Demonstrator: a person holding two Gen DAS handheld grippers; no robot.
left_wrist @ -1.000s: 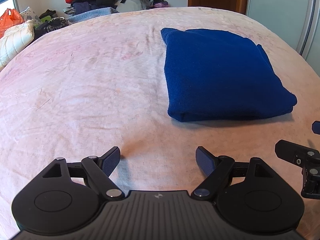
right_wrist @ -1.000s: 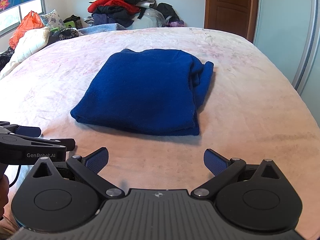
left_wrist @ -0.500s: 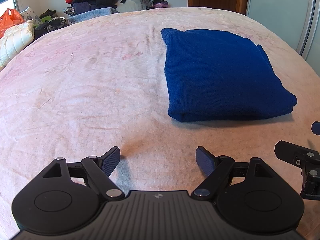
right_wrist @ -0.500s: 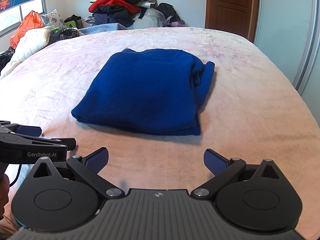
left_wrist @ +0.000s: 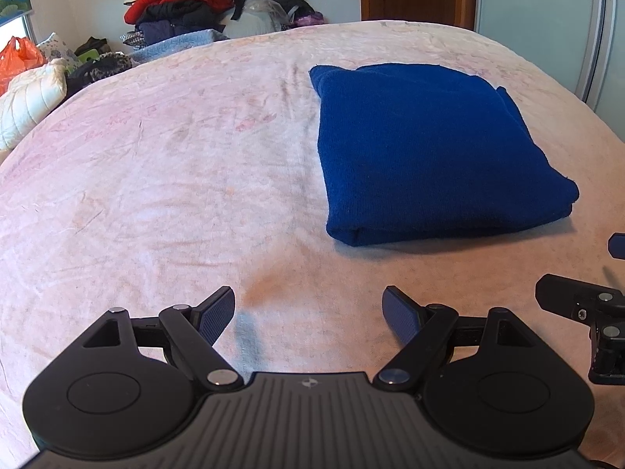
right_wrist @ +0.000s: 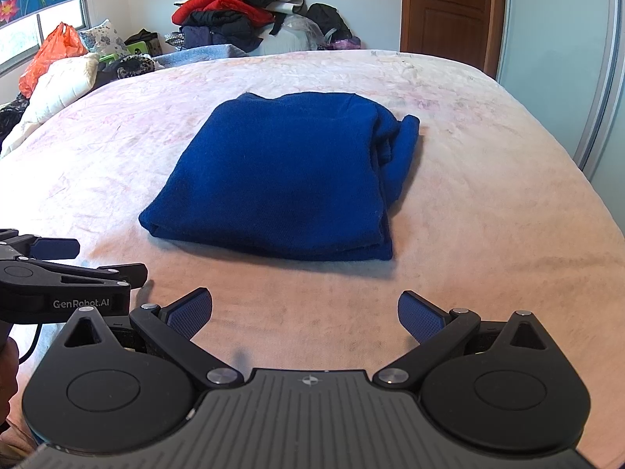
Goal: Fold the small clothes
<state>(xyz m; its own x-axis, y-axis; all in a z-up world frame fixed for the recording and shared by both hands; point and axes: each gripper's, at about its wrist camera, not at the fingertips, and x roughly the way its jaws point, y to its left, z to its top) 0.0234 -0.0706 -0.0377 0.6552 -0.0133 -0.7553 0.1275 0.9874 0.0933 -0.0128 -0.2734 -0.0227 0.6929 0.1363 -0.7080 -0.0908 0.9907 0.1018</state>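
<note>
Above the pink bedspread [left_wrist: 164,179], short of the folded blue garment [right_wrist: 281,172], left tongs [left_wrist: 308,314] and right tongs [right_wrist: 304,314] level, wide open, empty.

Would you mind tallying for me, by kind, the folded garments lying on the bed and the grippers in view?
Folded blue garment on the pink bed cover: 1
Grippers, both open and empty: 2, the left gripper and the right gripper
Total: 3
The clothes pile beyond the bed is too jumbled to count.
</note>
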